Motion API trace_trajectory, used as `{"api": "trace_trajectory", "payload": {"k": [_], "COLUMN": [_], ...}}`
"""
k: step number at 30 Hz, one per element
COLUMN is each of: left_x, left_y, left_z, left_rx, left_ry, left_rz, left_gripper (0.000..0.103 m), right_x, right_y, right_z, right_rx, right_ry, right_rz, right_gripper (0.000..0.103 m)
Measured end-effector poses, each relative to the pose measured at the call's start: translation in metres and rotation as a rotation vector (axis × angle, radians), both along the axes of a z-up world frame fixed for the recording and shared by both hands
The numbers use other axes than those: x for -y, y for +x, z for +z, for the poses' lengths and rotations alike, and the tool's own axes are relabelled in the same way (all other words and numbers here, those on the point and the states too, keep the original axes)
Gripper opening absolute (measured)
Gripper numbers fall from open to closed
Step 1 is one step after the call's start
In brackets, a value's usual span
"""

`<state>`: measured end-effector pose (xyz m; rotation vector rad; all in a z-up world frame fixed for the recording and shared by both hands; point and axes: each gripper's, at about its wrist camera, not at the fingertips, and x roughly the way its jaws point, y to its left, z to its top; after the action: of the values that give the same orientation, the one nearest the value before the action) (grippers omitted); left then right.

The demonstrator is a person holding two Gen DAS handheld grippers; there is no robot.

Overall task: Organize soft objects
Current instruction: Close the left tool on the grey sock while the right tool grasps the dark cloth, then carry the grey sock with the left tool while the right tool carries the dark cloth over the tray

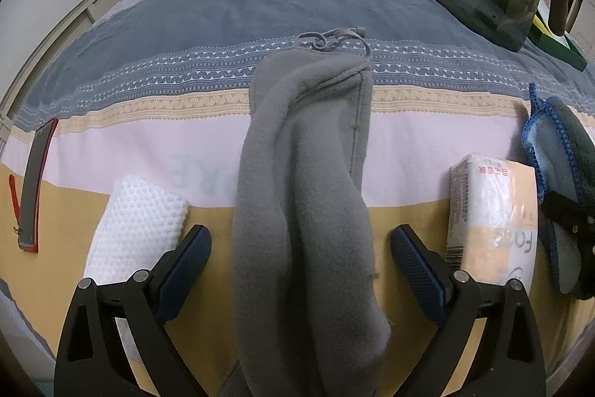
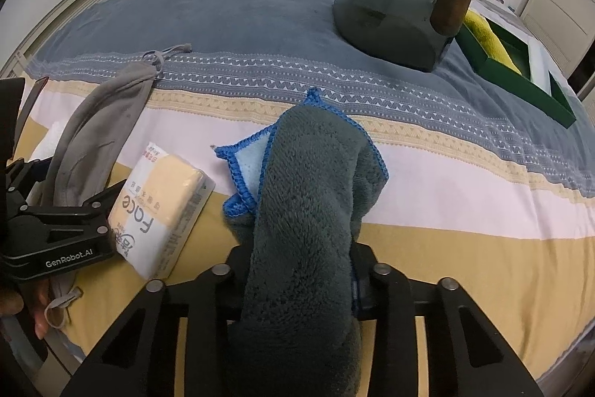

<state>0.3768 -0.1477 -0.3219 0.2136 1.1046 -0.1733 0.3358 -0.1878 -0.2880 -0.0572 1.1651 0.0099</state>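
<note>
The right gripper's (image 2: 299, 270) pads are hidden by the teal towel (image 2: 312, 196), which it pinches, jaws nearly closed. The left gripper (image 1: 301, 248) gapes wide; the grey pouch (image 1: 305, 181) lies between its fingers, touching neither. Both cloths rest on a striped bedspread (image 2: 465, 181), a tissue pack (image 2: 163, 207) between them.

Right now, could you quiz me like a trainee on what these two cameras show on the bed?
1. True or false: the left gripper is clamped on the grey fleece cloth.
2. What is the right gripper squeezing?
   A. tissue pack
   B. blue-edged towel
   C. white sponge
3. What lies inside the green tray?

Key: 1 false, its pads stand clear of the cloth; 2 B; 3 a yellow cloth.
</note>
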Motion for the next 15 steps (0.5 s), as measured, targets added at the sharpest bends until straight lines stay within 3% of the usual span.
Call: {"api": "trace_trajectory", "payload": {"k": [5,10,15], "left_x": [0.005,0.005,0.001], "left_y": [-0.006,-0.01,-0.007], "left_z": [0.005,0.012,0.017], "left_rx": [0.025,0.042,0.035], "left_ry": [0.012,0.008,-0.035], "left_rz": [-0.025,-0.027,-0.021], "left_gripper": [0.073,0.029,0.018], "right_x": [0.003,0.005,0.006], "right_y": [-0.001,-0.004,-0.007], "right_z": [0.003,0.005,0.007], "right_rx": [0.005,0.015,0.021], "right_ry": [0.019,0.031,0.04], "right_rz": [-0.007,-0.01,-0.013], "right_gripper": [0.028,0.027,0.027]}}
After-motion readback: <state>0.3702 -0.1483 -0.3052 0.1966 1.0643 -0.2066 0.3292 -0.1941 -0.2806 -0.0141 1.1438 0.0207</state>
